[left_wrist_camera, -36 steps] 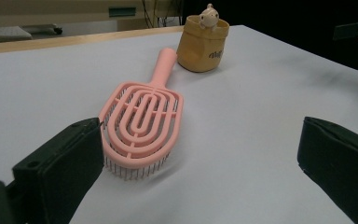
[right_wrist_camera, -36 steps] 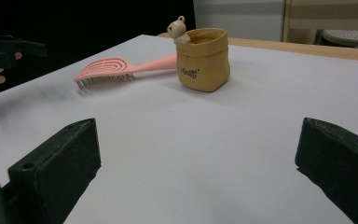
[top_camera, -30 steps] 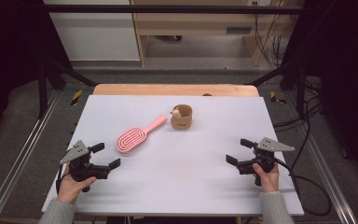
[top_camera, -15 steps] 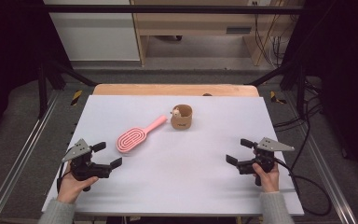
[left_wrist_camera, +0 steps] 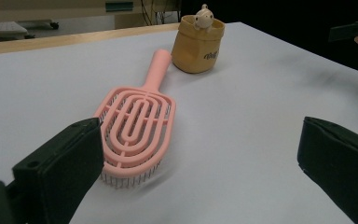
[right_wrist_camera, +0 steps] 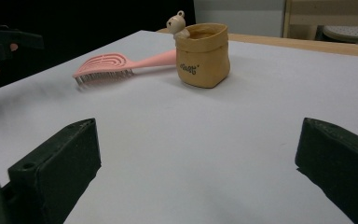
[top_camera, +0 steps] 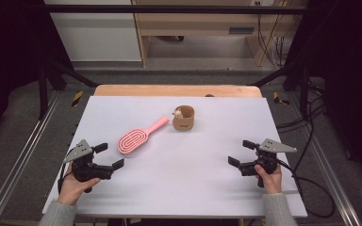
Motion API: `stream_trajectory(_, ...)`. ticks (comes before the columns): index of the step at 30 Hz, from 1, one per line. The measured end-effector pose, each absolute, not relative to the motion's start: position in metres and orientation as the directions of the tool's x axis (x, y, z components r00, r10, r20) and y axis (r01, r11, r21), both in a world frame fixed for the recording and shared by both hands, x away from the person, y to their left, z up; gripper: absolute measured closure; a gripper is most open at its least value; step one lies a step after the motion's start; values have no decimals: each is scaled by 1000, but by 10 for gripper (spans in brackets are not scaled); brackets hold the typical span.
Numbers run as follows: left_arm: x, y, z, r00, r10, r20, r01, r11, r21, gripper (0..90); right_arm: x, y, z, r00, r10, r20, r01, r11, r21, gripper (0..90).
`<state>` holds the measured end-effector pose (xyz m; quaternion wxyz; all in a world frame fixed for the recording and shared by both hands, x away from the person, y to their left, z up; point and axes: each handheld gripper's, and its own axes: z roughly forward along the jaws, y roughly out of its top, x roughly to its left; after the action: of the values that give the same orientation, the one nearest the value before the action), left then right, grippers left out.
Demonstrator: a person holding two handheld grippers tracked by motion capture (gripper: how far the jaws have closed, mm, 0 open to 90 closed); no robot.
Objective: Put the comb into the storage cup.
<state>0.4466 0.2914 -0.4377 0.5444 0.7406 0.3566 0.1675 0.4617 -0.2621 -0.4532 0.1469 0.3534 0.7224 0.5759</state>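
A pink vented hairbrush point(top_camera: 139, 136) lies bristles down on the white table point(top_camera: 184, 188), its handle pointing toward a small tan pouch point(top_camera: 184, 118) with a little bear figure point(top_camera: 178, 112) at its rim. My left gripper point(top_camera: 107, 156) is open at the near left, just short of the brush head point(left_wrist_camera: 137, 128), nothing between its jaws. My right gripper point(top_camera: 241, 153) is open at the near right, well away from the pouch point(right_wrist_camera: 203, 55), and holds nothing.
A wooden strip point(top_camera: 176, 90) runs along the table's far edge. Metal rails point(top_camera: 19, 155) flank the table on both sides, and cables point(top_camera: 311, 183) trail at the right. Shelving point(top_camera: 202, 23) stands beyond the table.
My left gripper has crept slightly forward and right toward the brush head. The right gripper, brush and pouch stay where they were.
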Motion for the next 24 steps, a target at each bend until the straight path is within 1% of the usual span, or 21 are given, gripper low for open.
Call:
stream_trajectory(14,448,287,-431,689,712,-137,358,-169,918,8,462,-262,-453,-707,680,194,341,87,936,4)
stream_trajectory(24,458,280,-422,688,716,-120,375,-209,903,25,462,-262,-454,-704,683,195,345,89,935,5)
